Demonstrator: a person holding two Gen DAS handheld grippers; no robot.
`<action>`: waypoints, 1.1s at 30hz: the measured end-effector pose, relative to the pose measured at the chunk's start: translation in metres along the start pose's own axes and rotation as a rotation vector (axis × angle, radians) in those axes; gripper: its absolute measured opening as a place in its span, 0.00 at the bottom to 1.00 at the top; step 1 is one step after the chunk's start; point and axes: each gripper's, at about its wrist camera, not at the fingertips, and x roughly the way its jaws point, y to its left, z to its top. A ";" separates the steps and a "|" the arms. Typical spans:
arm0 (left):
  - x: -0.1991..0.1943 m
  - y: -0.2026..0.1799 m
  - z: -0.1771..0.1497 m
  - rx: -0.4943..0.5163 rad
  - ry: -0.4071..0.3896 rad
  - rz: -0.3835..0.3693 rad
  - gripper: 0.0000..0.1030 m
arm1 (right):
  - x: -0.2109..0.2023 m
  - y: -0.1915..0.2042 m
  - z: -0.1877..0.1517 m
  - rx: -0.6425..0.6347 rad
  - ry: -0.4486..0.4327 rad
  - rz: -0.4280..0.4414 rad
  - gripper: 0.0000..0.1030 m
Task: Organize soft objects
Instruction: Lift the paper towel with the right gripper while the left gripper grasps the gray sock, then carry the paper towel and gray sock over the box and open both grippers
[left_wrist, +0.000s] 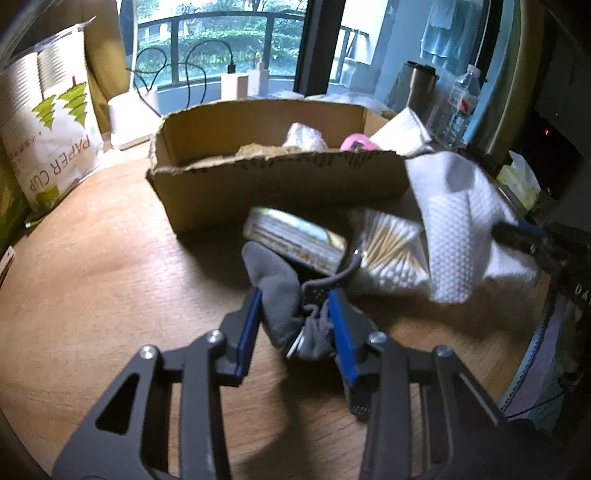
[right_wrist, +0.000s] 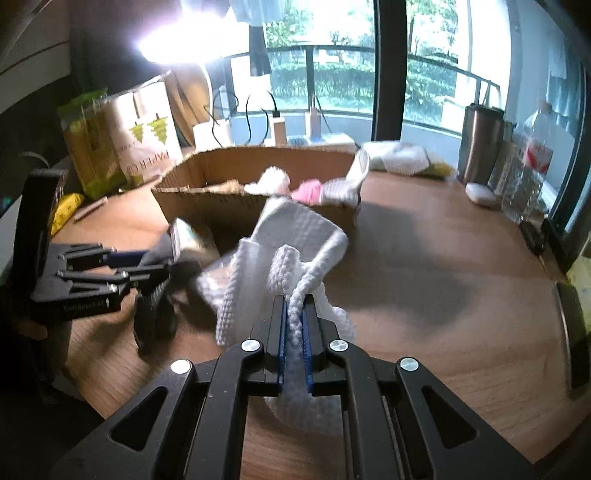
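My left gripper (left_wrist: 295, 295) is shut on a bunched grey cloth (left_wrist: 284, 291) that lies on the wooden table (left_wrist: 110, 258); a dark cord runs from the bundle. My right gripper (right_wrist: 294, 306) is shut on a white textured cloth (right_wrist: 295, 236), which hangs lifted off the table; the same white cloth (left_wrist: 458, 221) shows at the right of the left wrist view. Behind both stands an open cardboard box (left_wrist: 266, 177) holding a white fluffy item (left_wrist: 304, 136) and a pink item (left_wrist: 356, 142). The left gripper (right_wrist: 144, 266) appears at the left of the right wrist view.
A flat packet (left_wrist: 295, 240) and a bag of cotton swabs (left_wrist: 391, 247) lie just in front of the box. A paper-cup bag (left_wrist: 51, 122) stands at the left. A steel tumbler (right_wrist: 480, 144), a water bottle (right_wrist: 528, 173) and chargers with cables (left_wrist: 236, 83) stand along the window.
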 end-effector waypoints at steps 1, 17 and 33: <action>0.002 0.002 -0.001 -0.011 0.012 -0.005 0.40 | -0.001 0.000 0.002 -0.003 -0.005 0.001 0.08; 0.026 -0.018 -0.004 0.074 0.047 0.042 0.42 | -0.006 -0.013 0.016 0.017 -0.049 0.003 0.08; -0.037 -0.005 -0.002 -0.023 -0.103 -0.020 0.36 | -0.018 0.010 0.053 -0.066 -0.104 0.014 0.08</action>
